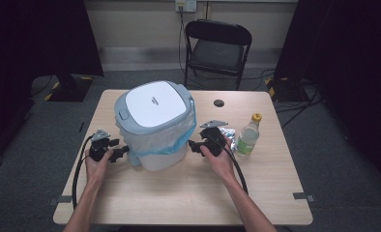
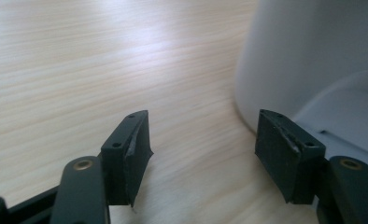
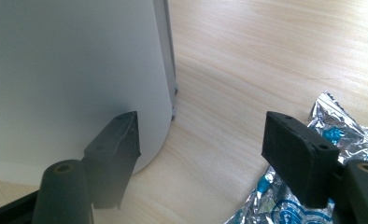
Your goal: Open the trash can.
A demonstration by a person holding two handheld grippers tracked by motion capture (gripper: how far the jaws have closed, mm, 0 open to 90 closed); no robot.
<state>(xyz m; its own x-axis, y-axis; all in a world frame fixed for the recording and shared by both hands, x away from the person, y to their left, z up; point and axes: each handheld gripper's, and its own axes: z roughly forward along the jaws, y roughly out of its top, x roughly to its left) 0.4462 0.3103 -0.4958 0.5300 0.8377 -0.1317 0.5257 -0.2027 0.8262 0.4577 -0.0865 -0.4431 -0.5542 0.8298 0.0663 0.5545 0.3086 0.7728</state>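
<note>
Dim room, grey carpet, a folding chair beyond the far edge of a light wooden table.

Bin stands near the middle of the table, a little toward its left and far edges; white lid shut, thin blue-edged liner bag bunched round the rim.

Left gripper sits at the bin's left side, jaws partly open, nothing between them. Right gripper at the bin's right side, jaws wide, holding nothing.

Handling, my judgement: hollow plastic, light, stiff, with smooth walls likely slippery. The liner is soft and would slide or tear. Best hold is low on the walls from both sides, or under the rim.

Room: right side crowded by a foil wrapper and bottle; near edge open.
</note>
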